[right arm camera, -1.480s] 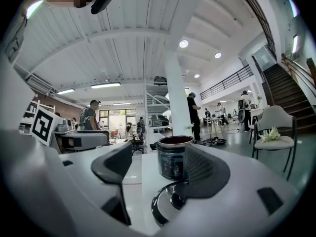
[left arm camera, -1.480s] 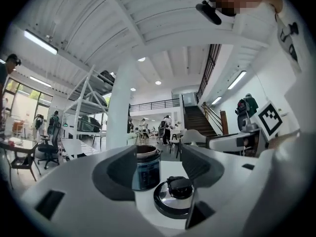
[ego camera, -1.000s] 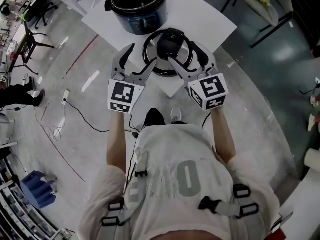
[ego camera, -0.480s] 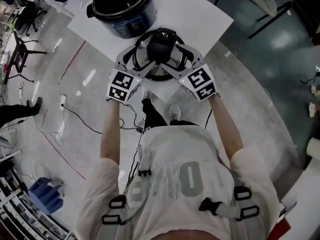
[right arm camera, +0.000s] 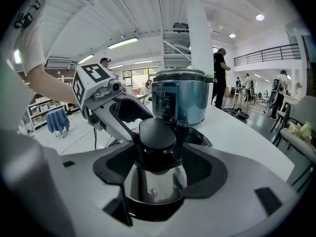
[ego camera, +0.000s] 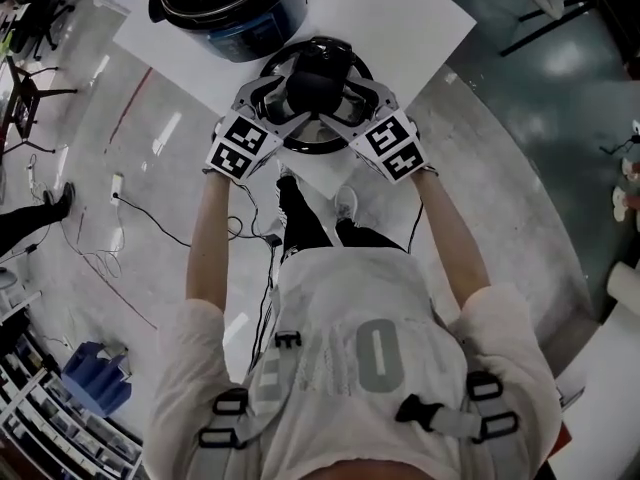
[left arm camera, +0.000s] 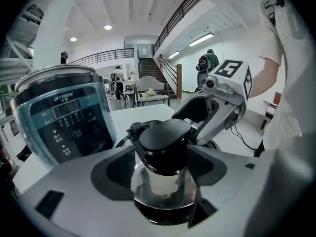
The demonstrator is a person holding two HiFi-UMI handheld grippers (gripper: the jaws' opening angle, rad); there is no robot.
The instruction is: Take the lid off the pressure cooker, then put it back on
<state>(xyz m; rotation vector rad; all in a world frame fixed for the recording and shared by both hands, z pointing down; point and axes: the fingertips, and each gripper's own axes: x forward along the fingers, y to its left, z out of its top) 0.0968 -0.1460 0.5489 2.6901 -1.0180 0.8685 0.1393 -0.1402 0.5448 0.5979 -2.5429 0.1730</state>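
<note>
The steel lid [ego camera: 318, 140] lies flat on the white table [ego camera: 400, 18], its black handle [ego camera: 315, 83] on top. The open pressure cooker pot [ego camera: 225, 8] stands behind it to the left. My left gripper [ego camera: 285, 98] reaches in from the left and my right gripper [ego camera: 345, 98] from the right, so both straddle the handle. In the left gripper view the handle [left arm camera: 164, 142] fills the gap between the jaws. In the right gripper view the handle [right arm camera: 157, 142] sits between jaws that have just been closing, with a thin gap still showing. Neither grips it.
The lid sits close to the table's near corner [ego camera: 315, 173]. The person's legs and shoes [ego camera: 345, 203] are just below that corner. A cable [ego camera: 150, 218] runs across the floor at left. A blue crate [ego camera: 95, 378] stands at the lower left.
Both grippers have dropped from in front of the lid and moved forward onto it. They now flank the black handle from either side, closer together than before.
</note>
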